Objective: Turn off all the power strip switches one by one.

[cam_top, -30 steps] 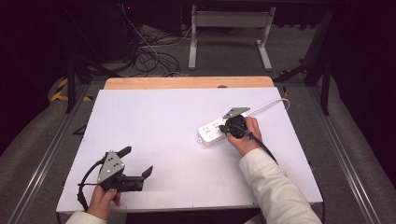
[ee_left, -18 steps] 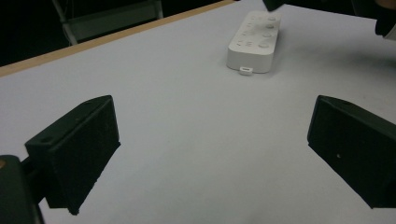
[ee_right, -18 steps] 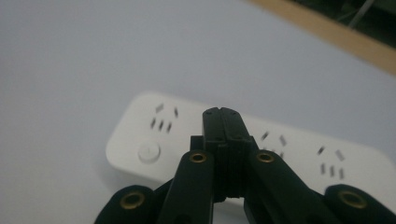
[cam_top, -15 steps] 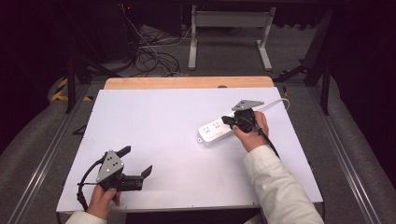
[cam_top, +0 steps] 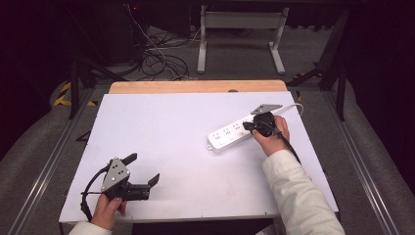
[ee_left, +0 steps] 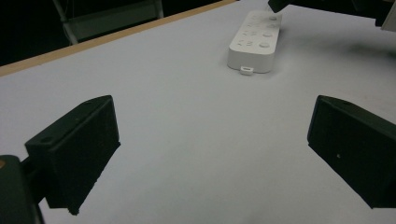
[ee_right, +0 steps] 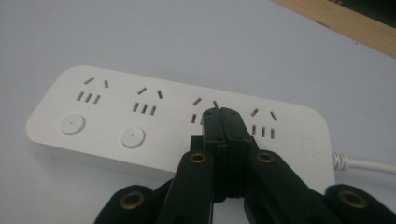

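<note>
Hovering with jaws closed and empty, the right gripper [ee_right: 223, 116] is pointing at the white power strip [ee_right: 140, 121], whose long axis lies crosswise beneath it.

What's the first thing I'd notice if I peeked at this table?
Probably the white power strip lying on the right part of the white table, with its rows of sockets and round buttons. The right hand-held gripper, jaws shut, hangs just over the strip's sockets. Near the front left corner, the left hand-held gripper waits with its jaws wide open.
</note>
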The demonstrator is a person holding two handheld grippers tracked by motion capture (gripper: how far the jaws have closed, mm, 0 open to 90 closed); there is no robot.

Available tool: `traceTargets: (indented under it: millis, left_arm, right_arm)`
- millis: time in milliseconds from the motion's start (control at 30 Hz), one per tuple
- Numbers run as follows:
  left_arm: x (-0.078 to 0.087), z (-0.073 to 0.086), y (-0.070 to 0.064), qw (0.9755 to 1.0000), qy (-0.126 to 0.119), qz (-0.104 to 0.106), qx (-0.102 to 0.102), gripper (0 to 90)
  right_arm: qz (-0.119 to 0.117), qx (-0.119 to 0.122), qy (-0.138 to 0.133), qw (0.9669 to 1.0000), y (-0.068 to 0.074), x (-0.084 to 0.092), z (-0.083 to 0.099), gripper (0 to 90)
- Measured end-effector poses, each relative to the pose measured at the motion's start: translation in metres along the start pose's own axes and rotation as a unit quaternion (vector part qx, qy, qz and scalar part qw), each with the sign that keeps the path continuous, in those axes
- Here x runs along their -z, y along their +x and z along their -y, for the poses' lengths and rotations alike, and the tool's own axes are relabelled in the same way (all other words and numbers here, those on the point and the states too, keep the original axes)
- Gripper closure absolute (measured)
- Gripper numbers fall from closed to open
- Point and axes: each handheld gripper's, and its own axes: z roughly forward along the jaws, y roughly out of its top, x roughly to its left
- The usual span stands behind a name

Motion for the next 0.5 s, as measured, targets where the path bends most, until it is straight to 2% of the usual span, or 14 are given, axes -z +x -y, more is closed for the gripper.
traceTargets:
  millis: [267, 500]
  left_arm:
    - [0.000, 0.000, 0.000, 1.0000, 0.001, -0.001, -0.003, 2.8]
    - [0.000, 0.000, 0.000, 1.0000, 0.001, -0.001, -0.003, 2.8]
  right_arm:
    - [-0.010, 0.021, 0.009, 0.9997, 0.002, -0.011, 0.002, 90.0]
    - [-0.017, 0.025, 0.019, 0.9993, 0.004, -0.015, 0.002, 90.0]
